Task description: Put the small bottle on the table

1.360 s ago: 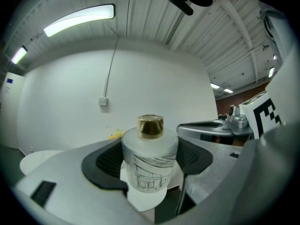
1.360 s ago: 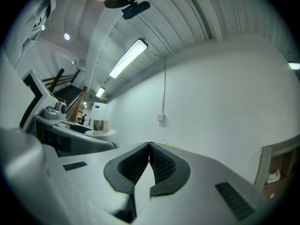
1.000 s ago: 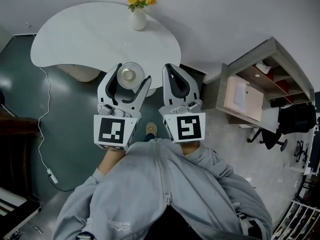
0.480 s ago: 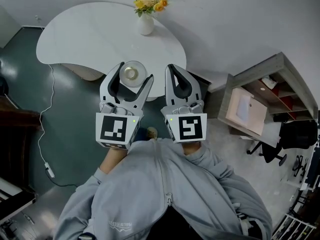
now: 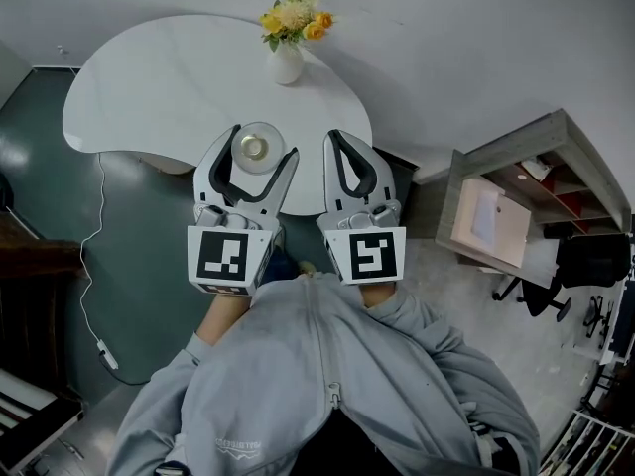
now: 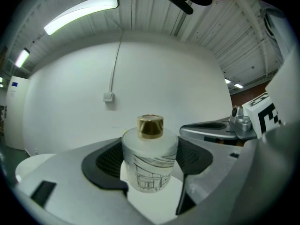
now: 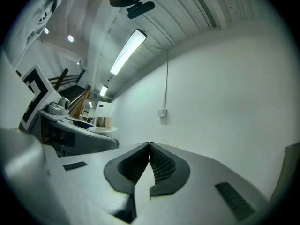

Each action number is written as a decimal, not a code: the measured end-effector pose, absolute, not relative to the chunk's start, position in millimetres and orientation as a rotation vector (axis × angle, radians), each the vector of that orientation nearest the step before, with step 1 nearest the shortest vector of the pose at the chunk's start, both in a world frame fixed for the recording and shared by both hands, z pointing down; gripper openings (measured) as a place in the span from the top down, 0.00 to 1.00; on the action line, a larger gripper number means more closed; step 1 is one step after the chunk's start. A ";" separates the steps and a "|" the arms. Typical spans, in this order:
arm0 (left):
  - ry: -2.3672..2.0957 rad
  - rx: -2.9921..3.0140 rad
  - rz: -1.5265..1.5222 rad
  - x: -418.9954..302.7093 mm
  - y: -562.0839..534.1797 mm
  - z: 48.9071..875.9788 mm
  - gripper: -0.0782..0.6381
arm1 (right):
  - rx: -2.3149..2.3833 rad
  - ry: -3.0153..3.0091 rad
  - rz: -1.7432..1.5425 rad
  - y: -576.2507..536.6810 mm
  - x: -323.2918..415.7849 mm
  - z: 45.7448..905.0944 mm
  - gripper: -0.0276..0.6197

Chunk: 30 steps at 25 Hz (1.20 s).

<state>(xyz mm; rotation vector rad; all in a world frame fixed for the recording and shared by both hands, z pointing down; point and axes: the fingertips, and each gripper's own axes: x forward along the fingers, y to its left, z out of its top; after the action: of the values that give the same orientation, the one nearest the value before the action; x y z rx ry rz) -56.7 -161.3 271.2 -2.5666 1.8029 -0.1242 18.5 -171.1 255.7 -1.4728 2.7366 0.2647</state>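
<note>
A small frosted bottle (image 6: 150, 161) with a gold cap and a line drawing on its side sits upright between the jaws of my left gripper (image 6: 151, 162), which is shut on it. In the head view the bottle (image 5: 256, 149) shows from above, held over the near edge of the white oval table (image 5: 159, 77). My right gripper (image 5: 350, 167) is beside it to the right, over the same table edge. Its pads (image 7: 161, 165) meet with nothing between them. In the right gripper view, the bottle's gold cap (image 7: 104, 121) shows small at the left.
A white vase of yellow and orange flowers (image 5: 287, 38) stands at the table's far edge. A wooden shelf unit (image 5: 516, 191) is at the right, with an office chair (image 5: 580, 241) beyond it. A white cable (image 5: 94, 256) trails over the dark floor at the left.
The view has shifted a little, so the table and vase sit slightly lower in the picture. Both grippers keep their pose, with the bottle still held in the left one.
</note>
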 end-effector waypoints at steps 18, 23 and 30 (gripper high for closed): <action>1.610 -2.707 -0.112 -81.0 -279.0 294.6 0.43 | -1.665 2.634 0.232 -278.4 -12.8 277.6 0.92; 1.561 -2.750 -0.087 -79.6 -288.4 301.9 0.43 | -1.717 2.621 0.202 -284.5 -14.9 290.6 0.92; 1.538 -2.780 -0.109 -71.8 -299.6 316.1 0.43 | -1.710 2.644 0.171 -300.2 -11.2 301.8 0.92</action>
<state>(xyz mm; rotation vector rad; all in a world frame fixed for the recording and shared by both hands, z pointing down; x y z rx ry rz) -71.8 -299.6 316.1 -2.7798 1.5383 -0.1089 -11.2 -300.2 301.8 -1.7101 2.6445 0.1713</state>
